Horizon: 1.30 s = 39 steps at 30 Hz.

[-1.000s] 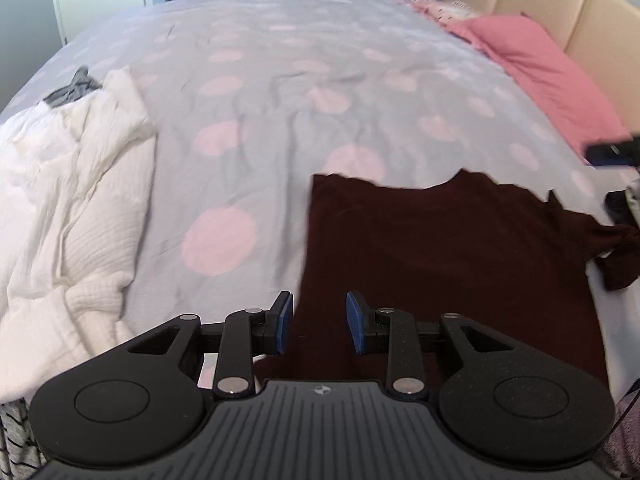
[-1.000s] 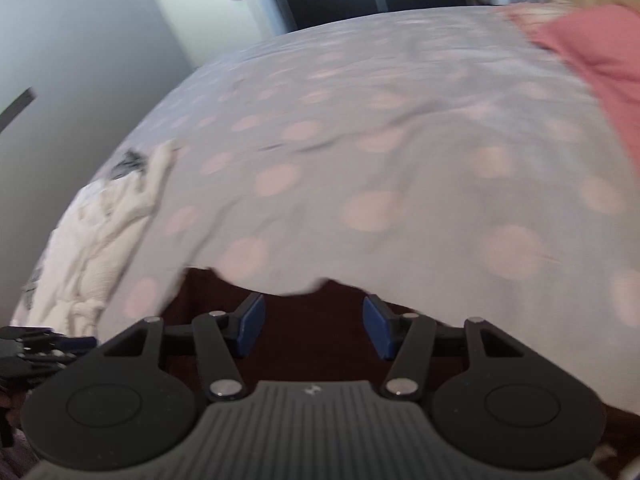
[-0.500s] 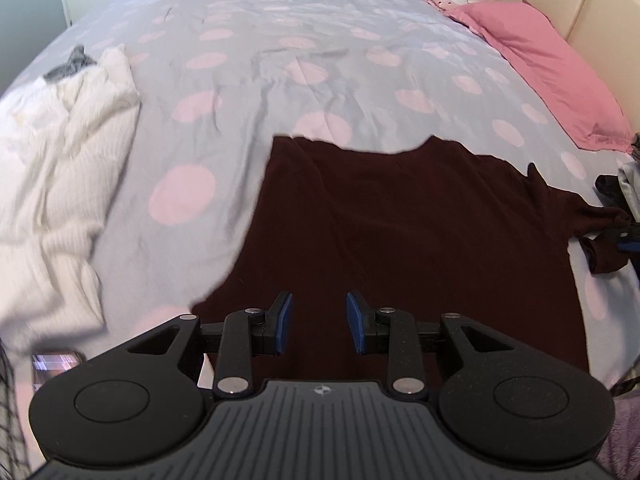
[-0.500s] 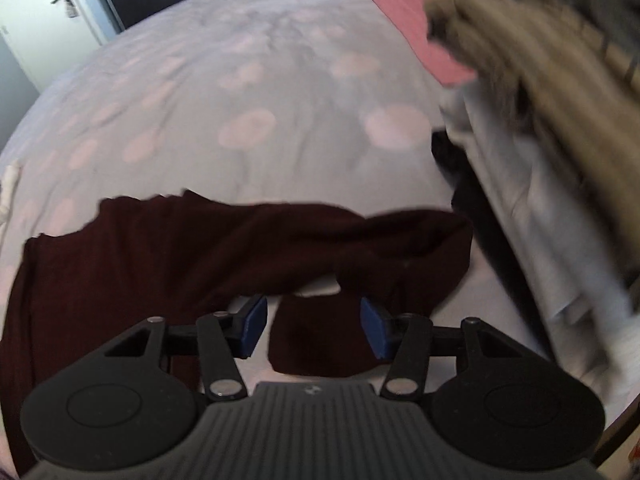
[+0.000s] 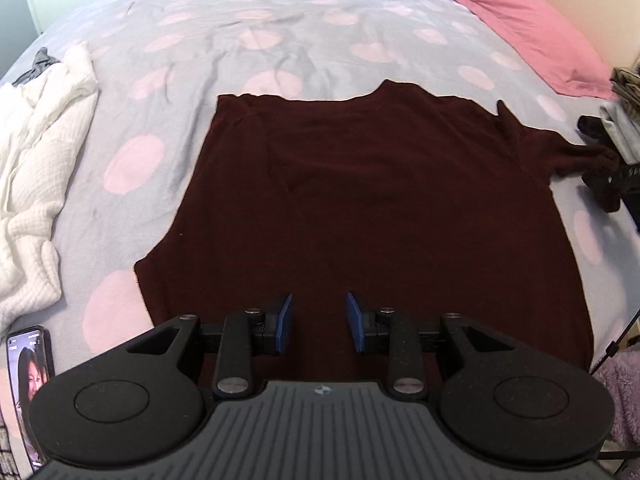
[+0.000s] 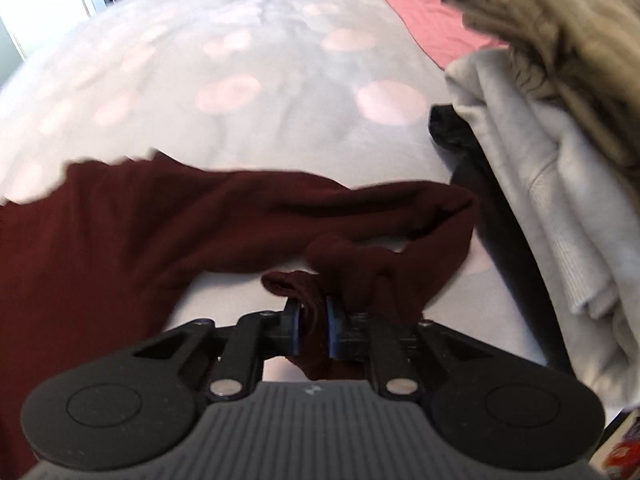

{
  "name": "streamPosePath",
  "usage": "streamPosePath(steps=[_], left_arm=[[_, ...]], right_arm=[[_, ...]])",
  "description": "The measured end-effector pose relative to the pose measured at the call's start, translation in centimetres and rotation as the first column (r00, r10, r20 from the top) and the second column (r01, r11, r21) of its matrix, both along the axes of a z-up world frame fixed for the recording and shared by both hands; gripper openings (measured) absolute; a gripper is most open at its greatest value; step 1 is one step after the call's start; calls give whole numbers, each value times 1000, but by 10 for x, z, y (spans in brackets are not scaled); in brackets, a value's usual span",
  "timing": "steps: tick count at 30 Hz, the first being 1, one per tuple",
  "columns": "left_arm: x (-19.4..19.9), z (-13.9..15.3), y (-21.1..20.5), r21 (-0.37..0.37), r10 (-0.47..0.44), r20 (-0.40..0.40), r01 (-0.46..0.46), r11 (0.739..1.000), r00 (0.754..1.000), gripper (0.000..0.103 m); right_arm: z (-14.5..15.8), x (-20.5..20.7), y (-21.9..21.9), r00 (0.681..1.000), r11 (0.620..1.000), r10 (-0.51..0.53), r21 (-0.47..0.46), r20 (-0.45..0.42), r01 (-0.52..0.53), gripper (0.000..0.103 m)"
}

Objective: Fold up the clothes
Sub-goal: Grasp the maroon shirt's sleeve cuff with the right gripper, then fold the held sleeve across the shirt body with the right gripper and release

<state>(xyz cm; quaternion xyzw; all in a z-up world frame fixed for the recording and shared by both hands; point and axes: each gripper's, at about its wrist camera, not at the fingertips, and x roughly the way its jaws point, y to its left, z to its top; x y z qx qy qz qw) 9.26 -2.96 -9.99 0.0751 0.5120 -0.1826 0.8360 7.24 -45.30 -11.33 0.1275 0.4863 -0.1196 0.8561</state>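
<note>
A bed (image 5: 304, 40) under a grey cover with pale pink spots fills both views. Spread flat across its near half lies the dark maroon top (image 5: 368, 184), body smooth, neckline at the far edge, its one visible sleeve (image 6: 280, 208) trailing off to the right and doubled back on itself. At the far right of the bed a pink pillow (image 5: 520, 24) leans toward a cream headboard. Along the left edge sits a rumpled white knitted garment (image 5: 36, 168), with a small grey piece of cloth (image 5: 40, 60) at its far end. On the right, just beside the sleeve's end, is a stack of other clothes — a light grey garment (image 6: 560, 208) with a tan ribbed one (image 6: 552, 20) on top and something black beneath.

The left hand-held gripper (image 5: 319, 322) hovers over the near hem of the top, jaws parted with nothing between the blue pads. The right hand-held gripper (image 6: 313, 326) has just been closing — its pads now pinch the bunched cuff end of the sleeve, cloth gathered between and over them. A phone (image 5: 30, 392) with a lit screen lies at the near left edge of the bed.
</note>
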Motion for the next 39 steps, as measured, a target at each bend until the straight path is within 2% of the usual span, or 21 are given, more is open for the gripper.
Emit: streamPosePath(steps=[5, 8, 10, 13, 17, 19, 22, 24, 25, 27, 30, 31, 34, 37, 39], left_arm=[[-7, 2, -4, -18, -25, -2, 25, 1000, 1000, 28], [-12, 6, -3, -21, -34, 8, 34, 999, 999, 28], [-14, 9, -2, -28, -32, 15, 33, 999, 999, 28], [-17, 11, -3, -31, -37, 19, 37, 999, 999, 28], [-21, 12, -7, -28, -59, 11, 60, 998, 998, 28], [-23, 12, -10, -26, -78, 8, 78, 997, 997, 28], [-27, 12, -15, -25, -102, 4, 102, 994, 995, 30], [-29, 11, -18, -22, -108, 0, 108, 994, 994, 38], [-31, 10, -19, -21, -111, -2, 110, 994, 994, 40], [-33, 8, -22, -23, -114, -11, 113, 993, 993, 40], [-36, 6, -26, -33, -117, -15, 116, 993, 993, 40], [-37, 6, -27, -34, -114, -12, 114, 993, 993, 40], [-36, 4, -31, -49, -99, -10, 98, 994, 995, 40], [-37, 2, -39, -87, -111, -14, 109, 990, 994, 40], [-39, 2, -47, -104, -135, -9, 133, 986, 991, 40]], right_arm=[[39, -16, 45, 985, 983, 146, 99, 88, -155, 14], [50, -26, 75, 964, 954, 237, 159, 118, -254, 15], [51, -33, 96, 941, 921, 316, 200, 121, -335, 15], [48, -47, 128, 888, 851, 446, 257, 109, -458, 15], [34, -69, 171, 779, 732, 625, 307, 53, -609, 15], [25, -78, 189, 727, 686, 686, 319, 18, -654, 15], [10, -88, 207, 681, 658, 731, 314, -50, -684, 17], [4, -93, 212, 669, 657, 739, 311, -84, -687, 23], [3, -96, 211, 668, 657, 739, 317, -89, -684, 24], [6, -98, 208, 675, 663, 733, 310, -84, -681, 45], [18, -94, 193, 706, 685, 707, 284, -40, -670, 46], [24, -93, 186, 727, 702, 687, 275, -18, -657, 46], [40, -84, 155, 820, 796, 571, 223, 29, -562, 47], [37, -76, 131, 894, 881, 448, 169, 6, -442, 47], [32, -75, 119, 930, 923, 367, 134, -19, -362, 47]])
